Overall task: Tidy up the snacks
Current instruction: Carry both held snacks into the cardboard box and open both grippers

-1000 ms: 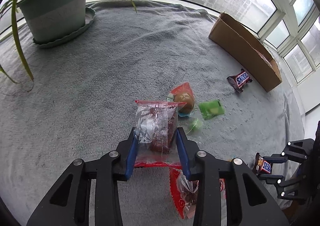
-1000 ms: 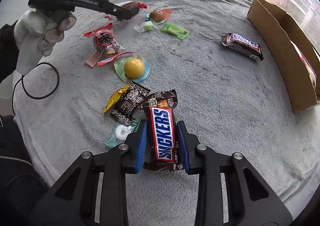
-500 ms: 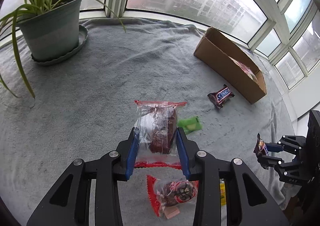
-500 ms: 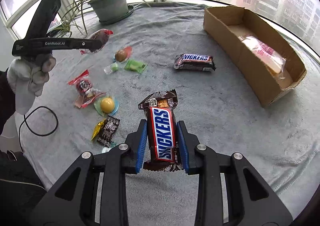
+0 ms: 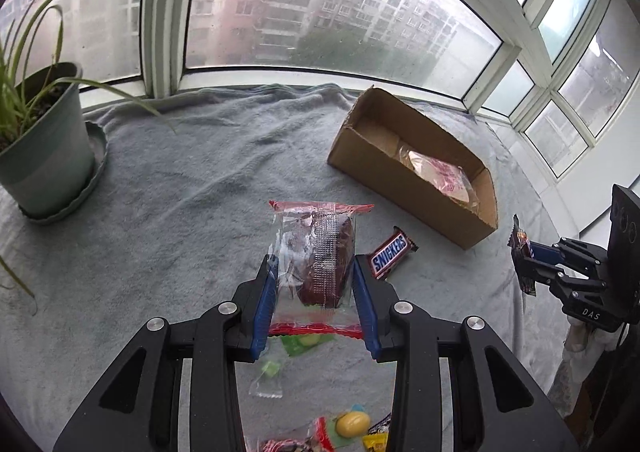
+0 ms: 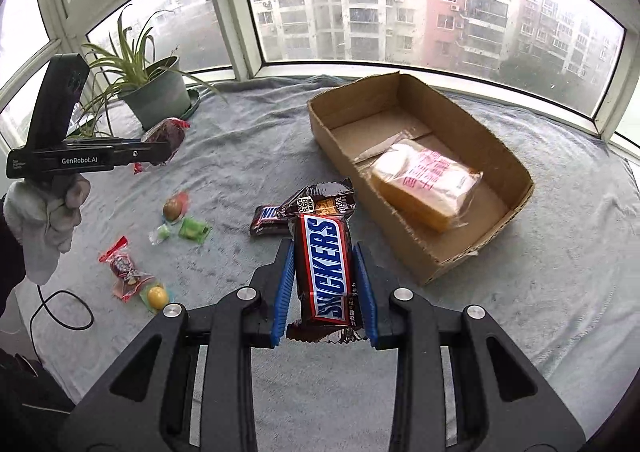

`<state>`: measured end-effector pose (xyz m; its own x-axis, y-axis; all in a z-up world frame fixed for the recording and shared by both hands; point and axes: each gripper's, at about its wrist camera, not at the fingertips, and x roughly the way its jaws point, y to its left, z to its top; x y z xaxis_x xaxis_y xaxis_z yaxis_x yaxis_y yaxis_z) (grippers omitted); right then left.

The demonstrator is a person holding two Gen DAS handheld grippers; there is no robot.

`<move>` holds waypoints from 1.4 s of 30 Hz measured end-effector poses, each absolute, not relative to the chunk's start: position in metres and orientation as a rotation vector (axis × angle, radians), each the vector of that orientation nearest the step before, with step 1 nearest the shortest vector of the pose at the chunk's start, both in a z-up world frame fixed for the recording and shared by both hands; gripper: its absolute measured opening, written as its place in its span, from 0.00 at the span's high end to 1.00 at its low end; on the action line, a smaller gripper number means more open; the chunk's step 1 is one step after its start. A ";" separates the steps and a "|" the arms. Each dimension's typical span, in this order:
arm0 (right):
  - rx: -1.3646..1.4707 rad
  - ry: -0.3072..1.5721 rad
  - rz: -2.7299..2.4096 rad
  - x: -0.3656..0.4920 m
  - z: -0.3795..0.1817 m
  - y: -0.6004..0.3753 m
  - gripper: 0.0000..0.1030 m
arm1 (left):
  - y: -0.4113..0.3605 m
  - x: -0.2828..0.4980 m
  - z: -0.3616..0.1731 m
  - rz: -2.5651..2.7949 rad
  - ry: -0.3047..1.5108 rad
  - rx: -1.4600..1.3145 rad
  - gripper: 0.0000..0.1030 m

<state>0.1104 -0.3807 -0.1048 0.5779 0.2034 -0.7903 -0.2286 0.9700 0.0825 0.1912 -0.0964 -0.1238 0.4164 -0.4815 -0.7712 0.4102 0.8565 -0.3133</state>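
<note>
Cardboard box (image 6: 420, 180) on grey blanket (image 6: 240, 156) holds one bread pack (image 6: 424, 182). Right gripper (image 6: 324, 284) clamps Snickers bar (image 6: 326, 264); left gripper (image 5: 316, 284) clamps cake packet (image 5: 320, 252). Both airborne, carry step. Next: reach over box, release inside. Loose sweets remain.

Left gripper (image 5: 314, 280) and right gripper (image 6: 324, 272), both clamped, angled downward.

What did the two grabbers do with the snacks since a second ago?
Both went up and swung toward the brown cardboard box. The left gripper carried its clear red-edged packet with a dark cake off the grey blanket; the right gripper carried its brown Snickers bar. Both grips stayed shut. The other Snickers bar and small sweets stayed put.
</note>
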 end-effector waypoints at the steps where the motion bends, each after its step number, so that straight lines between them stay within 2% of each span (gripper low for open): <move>1: -0.028 0.915 0.245 0.113 -0.103 -0.385 0.70 | -0.101 0.194 -0.122 -0.567 0.993 -0.074 0.66; 18: 0.001 0.897 0.081 0.181 -0.102 -0.454 0.70 | -0.184 0.257 -0.106 -0.641 0.961 0.006 0.66; 30: 0.006 0.965 -0.002 0.216 -0.136 -0.489 0.70 | -0.237 0.287 -0.125 -0.682 0.982 0.037 0.66; 42: -0.003 0.990 -0.017 0.229 -0.151 -0.490 0.69 | -0.257 0.301 -0.138 -0.705 1.013 0.034 0.65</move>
<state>0.2286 -0.4904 -0.1511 0.5489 -0.0159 -0.8357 0.0134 0.9999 -0.0102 0.3013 -0.2571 -0.1382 0.3300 -0.5238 -0.7853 0.5543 0.7809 -0.2880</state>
